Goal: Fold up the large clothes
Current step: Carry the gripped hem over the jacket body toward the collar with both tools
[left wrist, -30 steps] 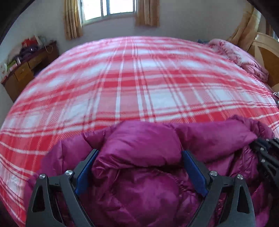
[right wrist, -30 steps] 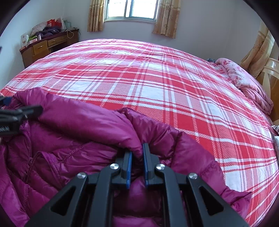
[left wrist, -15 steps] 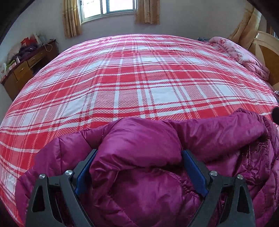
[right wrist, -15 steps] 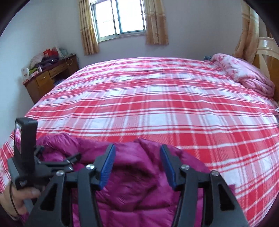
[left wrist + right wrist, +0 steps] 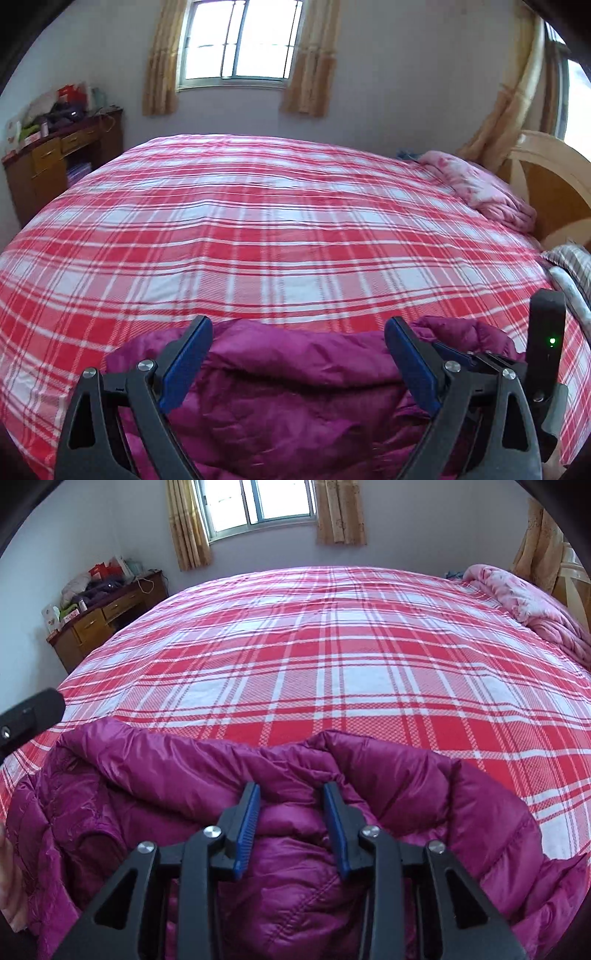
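On the near edge of the big bed with the red and white checked cover (image 5: 332, 657) lay a puffy, shiny, dark pink padded jacket (image 5: 303, 878). It was bunched up in a soft heap. Parts of it were turned over onto itself, with a thick roll along the far side, so some folding looked begun. But it was not flat or tidy. I think most of the folding was left to do, like smoothing it out and bringing the sides in.

The left hand-held gripper (image 5: 297, 349) had black arms and blue pads. It was open very wide. The jacket sat under and between its blue pads (image 5: 184, 362), but the pads did not seem to squeeze it. I could not tell for sure if the tips touched the cloth.

The right hand-held gripper (image 5: 291, 812) was about a third open, and its jaws were closing. A puffy bump of the jacket stood up between the two blue pads (image 5: 245, 823). The cloth looked close to the pads on both sides, but it was hard to tell if they pinched it yet.

Far off, a crumpled light pink blanket (image 5: 524, 602) lay by the wooden headboard (image 5: 550, 177). A brown wooden desk (image 5: 96, 624) with piled-up things stood by the wall, under the window with yellow curtains (image 5: 258, 502).
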A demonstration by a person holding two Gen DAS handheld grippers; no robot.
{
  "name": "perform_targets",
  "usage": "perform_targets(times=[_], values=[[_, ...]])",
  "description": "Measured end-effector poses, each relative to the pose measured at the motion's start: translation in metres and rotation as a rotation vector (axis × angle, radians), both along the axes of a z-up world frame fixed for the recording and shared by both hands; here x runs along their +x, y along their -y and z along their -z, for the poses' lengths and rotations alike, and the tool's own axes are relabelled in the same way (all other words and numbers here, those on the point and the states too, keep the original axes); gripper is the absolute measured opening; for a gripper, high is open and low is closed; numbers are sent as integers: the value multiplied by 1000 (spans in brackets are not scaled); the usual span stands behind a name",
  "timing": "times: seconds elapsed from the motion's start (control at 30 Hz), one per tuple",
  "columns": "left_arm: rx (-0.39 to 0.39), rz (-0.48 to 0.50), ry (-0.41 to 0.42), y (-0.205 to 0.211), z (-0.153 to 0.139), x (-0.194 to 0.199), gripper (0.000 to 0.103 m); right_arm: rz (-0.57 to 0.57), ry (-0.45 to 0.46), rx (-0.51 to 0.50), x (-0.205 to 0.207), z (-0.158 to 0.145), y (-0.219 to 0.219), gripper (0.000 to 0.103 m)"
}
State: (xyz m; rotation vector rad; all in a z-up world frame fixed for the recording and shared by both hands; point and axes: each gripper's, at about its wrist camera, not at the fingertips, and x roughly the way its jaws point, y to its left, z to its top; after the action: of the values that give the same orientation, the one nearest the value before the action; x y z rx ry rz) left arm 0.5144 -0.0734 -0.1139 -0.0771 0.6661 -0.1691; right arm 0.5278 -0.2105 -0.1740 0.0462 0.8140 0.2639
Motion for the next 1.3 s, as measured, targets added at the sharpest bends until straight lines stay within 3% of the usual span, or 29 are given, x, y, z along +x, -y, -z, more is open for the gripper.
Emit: perform_targets(times=[0.27,0.83,1.3], values=[[-8,8,-217,1,61,35,94,-1,1,61,1,1,7,38],[180,-13,-231,23,75,38,95,1,-22,7,4,5,0,38],[202,-16,-230,26,75,39,96,1,-34,-17,6,7,-4,38]])
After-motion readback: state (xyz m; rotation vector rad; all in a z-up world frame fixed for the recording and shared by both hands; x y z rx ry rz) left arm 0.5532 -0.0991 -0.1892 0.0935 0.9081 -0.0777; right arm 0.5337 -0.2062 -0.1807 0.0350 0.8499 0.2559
